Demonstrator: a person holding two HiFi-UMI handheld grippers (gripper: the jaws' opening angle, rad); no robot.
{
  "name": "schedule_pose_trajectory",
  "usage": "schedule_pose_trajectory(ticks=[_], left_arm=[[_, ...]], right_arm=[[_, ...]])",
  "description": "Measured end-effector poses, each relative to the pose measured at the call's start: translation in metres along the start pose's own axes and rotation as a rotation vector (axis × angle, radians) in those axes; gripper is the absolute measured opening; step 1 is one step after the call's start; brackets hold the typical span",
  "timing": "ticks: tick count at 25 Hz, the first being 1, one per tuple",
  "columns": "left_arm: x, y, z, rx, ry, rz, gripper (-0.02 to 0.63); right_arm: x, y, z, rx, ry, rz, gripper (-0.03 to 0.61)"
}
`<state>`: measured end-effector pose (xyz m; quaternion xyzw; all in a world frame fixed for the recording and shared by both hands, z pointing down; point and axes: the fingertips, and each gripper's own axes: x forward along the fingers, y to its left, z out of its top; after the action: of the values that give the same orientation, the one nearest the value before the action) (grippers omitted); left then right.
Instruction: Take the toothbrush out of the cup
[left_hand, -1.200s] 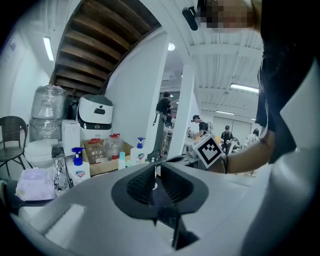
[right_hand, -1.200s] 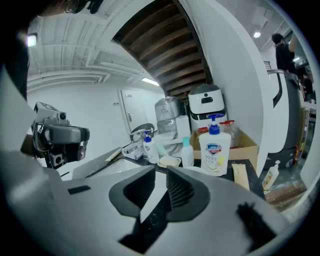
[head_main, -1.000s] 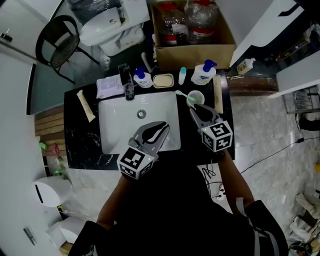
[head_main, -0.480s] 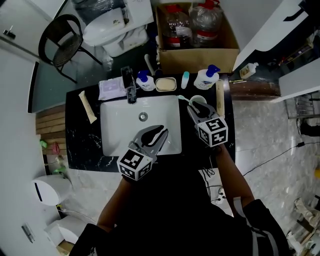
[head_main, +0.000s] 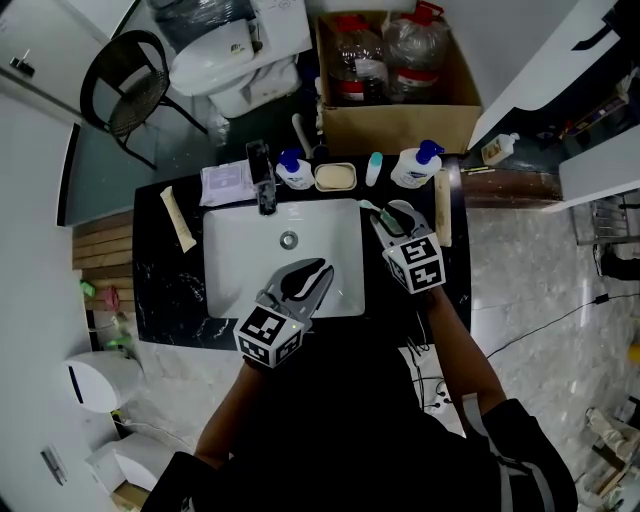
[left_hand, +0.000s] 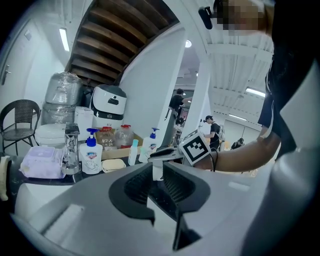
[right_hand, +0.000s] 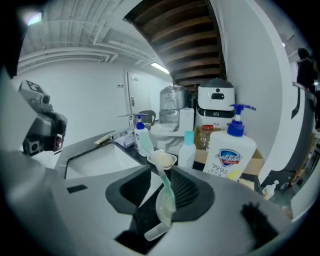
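A pale cup (head_main: 403, 207) stands on the black counter right of the white sink (head_main: 240, 265). A pale green toothbrush (head_main: 366, 207) sticks out of the cup to the left. My right gripper (head_main: 391, 221) reaches over the cup's near side and hides part of it. In the right gripper view the toothbrush (right_hand: 165, 199) runs lengthwise between the two close-set pads of the right gripper (right_hand: 161, 186), which is shut on it. My left gripper (head_main: 322, 270) hangs over the sink's near right part, shut and holding nothing. The left gripper (left_hand: 157, 176) faces the right one.
Along the counter's back stand a faucet (head_main: 262, 177), two pump soap bottles (head_main: 293, 168) (head_main: 412, 165), a soap dish (head_main: 335, 176) and a small bottle (head_main: 373, 168). A tube (head_main: 178, 217) lies at the left. A cardboard box (head_main: 398, 85), toilet (head_main: 215, 55) and chair (head_main: 125, 80) stand behind.
My right gripper has moved forward until its jaws are over the cup and around the toothbrush. The left gripper has stayed over the sink.
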<state>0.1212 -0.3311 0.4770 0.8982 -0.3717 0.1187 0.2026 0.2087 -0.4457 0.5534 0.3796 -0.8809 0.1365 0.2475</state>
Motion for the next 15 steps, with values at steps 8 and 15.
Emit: schedule_pose_trajectory(ticks=[8,15], left_arm=[[-0.0026,0.0074,-0.0012,-0.003,0.005,0.011,0.071],[-0.0023,0.0060,-0.0051,-0.006,0.012,0.001,0.069]], right_arm=[[0.0081,-0.0016,0.0016,-0.080,0.026,-0.055,0.114],[0.0092,-0.0025,-0.0042,-0.098,0.064,-0.064,0.053]])
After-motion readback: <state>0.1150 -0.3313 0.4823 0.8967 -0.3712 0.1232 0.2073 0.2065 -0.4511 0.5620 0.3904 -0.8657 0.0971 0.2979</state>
